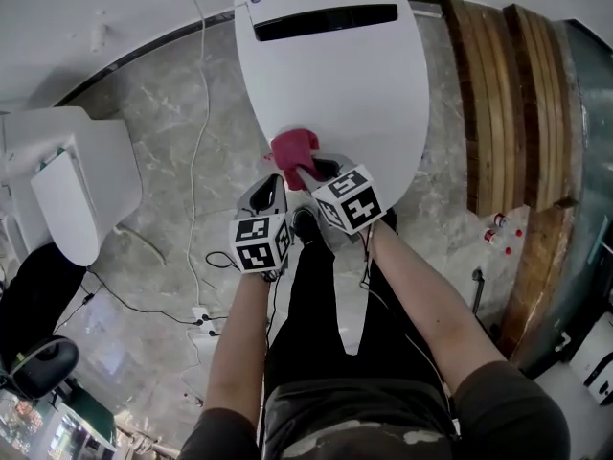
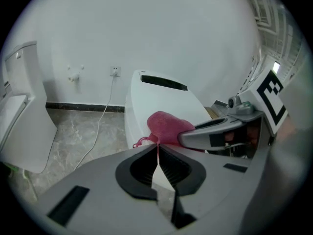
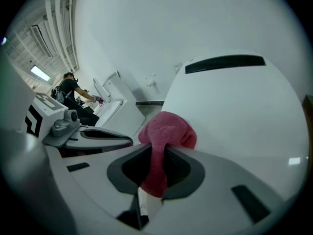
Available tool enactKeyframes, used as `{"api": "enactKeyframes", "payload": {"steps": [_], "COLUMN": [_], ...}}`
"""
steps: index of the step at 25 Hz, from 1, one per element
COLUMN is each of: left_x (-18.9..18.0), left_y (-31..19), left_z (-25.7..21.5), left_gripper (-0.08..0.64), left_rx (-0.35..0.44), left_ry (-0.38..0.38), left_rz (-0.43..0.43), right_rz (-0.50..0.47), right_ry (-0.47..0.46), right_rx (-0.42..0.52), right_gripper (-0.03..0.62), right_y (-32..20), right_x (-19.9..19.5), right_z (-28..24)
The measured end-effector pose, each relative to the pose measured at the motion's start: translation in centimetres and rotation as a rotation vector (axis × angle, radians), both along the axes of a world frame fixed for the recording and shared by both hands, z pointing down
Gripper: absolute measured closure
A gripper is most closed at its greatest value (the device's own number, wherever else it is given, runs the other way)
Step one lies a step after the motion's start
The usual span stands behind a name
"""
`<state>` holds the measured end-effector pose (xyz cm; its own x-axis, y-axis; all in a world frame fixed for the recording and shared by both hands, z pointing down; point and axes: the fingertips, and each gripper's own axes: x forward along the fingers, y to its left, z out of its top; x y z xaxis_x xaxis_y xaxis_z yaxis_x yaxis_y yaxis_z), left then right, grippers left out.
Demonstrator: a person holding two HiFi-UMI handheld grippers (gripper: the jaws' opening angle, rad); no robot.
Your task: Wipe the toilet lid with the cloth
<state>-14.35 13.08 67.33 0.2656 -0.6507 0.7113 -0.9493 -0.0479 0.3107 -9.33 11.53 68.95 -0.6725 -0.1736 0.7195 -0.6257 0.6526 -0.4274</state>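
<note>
Your right gripper (image 3: 155,151) pinches the pink fabric cloth (image 1: 292,148), bunched end pointing lengthwise up the white oval toilet lid (image 1: 335,84); your left gripper (image 2: 157,153) is pressed together.

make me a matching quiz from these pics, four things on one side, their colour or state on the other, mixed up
1 cloth
2 left tool
3 toilet lid
4 cable

a large white oval
b jaws together
c pink, gripped by right tool
d lying on marble floor

Pairs: 1c, 2b, 3a, 4d
</note>
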Motion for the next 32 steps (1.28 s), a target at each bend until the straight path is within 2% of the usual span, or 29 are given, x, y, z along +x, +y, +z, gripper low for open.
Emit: {"api": "enactKeyframes", "payload": {"steps": [6,12,16,20,23,26,32], "left_x": [4.9,14.1,20.2,24.5,25.7,24.5,15.7], "left_y": [0.0,-1.6,-1.8,-1.8,-1.8,-1.3,1.7], "left_z": [-0.1,-0.5,-0.6,-1.3,-2.2,-2.2,-1.9], "left_gripper": [0.546,0.546,0.546,0.546,0.546,0.546,0.546], "left_rx": [-0.004,0.005,-0.006,-0.01,0.009,0.013,0.002], "left_ry": [-0.003,0.01,0.026,0.059,0.08,0.073,0.028], "left_rz": [0.027,0.088,0.098,0.086,0.066,0.051,0.013], "right_rz": [0.077,0.168,0.219,0.221,0.205,0.182,0.11], "right_ry": [0.02,0.048,0.074,0.074,0.022,-0.013,-0.097], "right_rx": [0.012,0.012,-0.002,-0.001,0.009,0.012,0.004], "right_gripper": [0.534,0.534,0.534,0.534,0.534,0.534,0.534], "right_y": [-1.6,-4.1,-5.2,-5.3,-4.7,-3.4,0.6], "right_x": [7.2,18.1,25.8,30.3,30.1,27.2,16.3], "right_z": [0.1,0.5,1.1,1.2,0.3,-0.7,-2.3]}}
